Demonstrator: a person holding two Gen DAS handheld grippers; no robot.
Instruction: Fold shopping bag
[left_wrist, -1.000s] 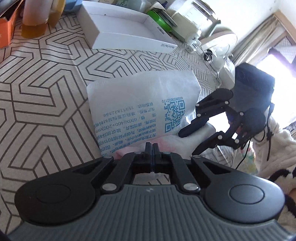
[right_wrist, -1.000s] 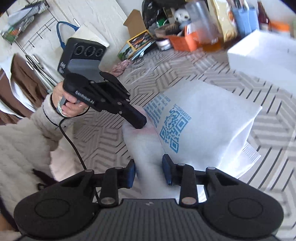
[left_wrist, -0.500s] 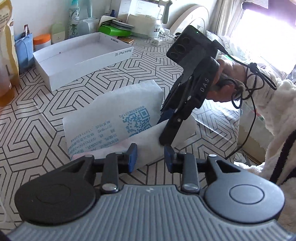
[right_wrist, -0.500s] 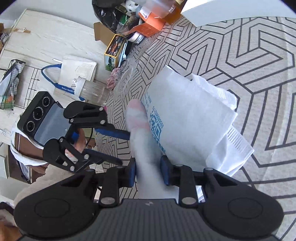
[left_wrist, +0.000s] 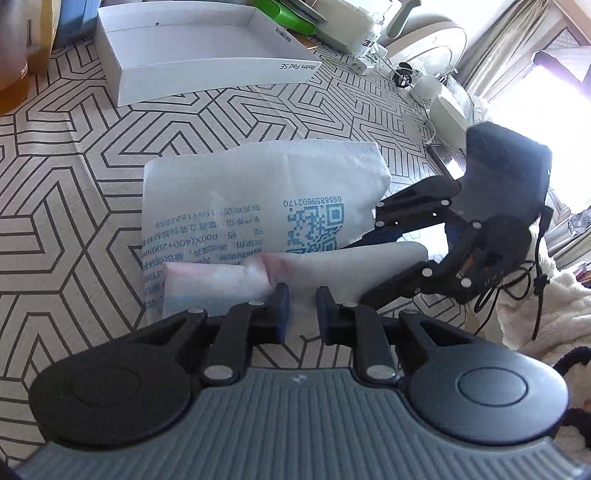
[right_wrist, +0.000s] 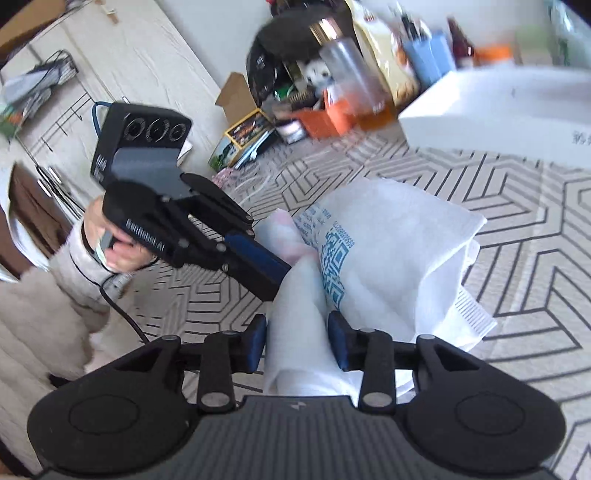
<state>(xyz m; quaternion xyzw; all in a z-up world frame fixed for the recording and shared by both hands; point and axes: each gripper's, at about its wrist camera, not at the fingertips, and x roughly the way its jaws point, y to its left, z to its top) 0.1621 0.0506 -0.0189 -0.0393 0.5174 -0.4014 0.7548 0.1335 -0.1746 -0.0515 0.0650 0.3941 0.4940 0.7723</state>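
Observation:
The white shopping bag (left_wrist: 258, 192) with blue print and a QR code lies partly folded on the patterned tablecloth; it also shows in the right wrist view (right_wrist: 399, 251). Its near edge is a raised roll with a pink tinge. My left gripper (left_wrist: 299, 306) is open, its jaws on either side of that rolled edge. My right gripper (right_wrist: 297, 339) is open, with the rolled edge between its jaws, not pinched. In the left wrist view the right gripper (left_wrist: 391, 258) sits at the roll's right end. In the right wrist view the left gripper (right_wrist: 258, 273) touches the roll.
A white open box lid (left_wrist: 199, 55) lies behind the bag, also in the right wrist view (right_wrist: 498, 114). Bottles, an orange box (right_wrist: 321, 118) and clutter line the far table edge. A fan and appliances (left_wrist: 424, 55) stand at the right back.
My left gripper went from shut on the bag's edge to open. My right gripper opened wider. Both wrists swung about, and the rolled edge stays between the jaws.

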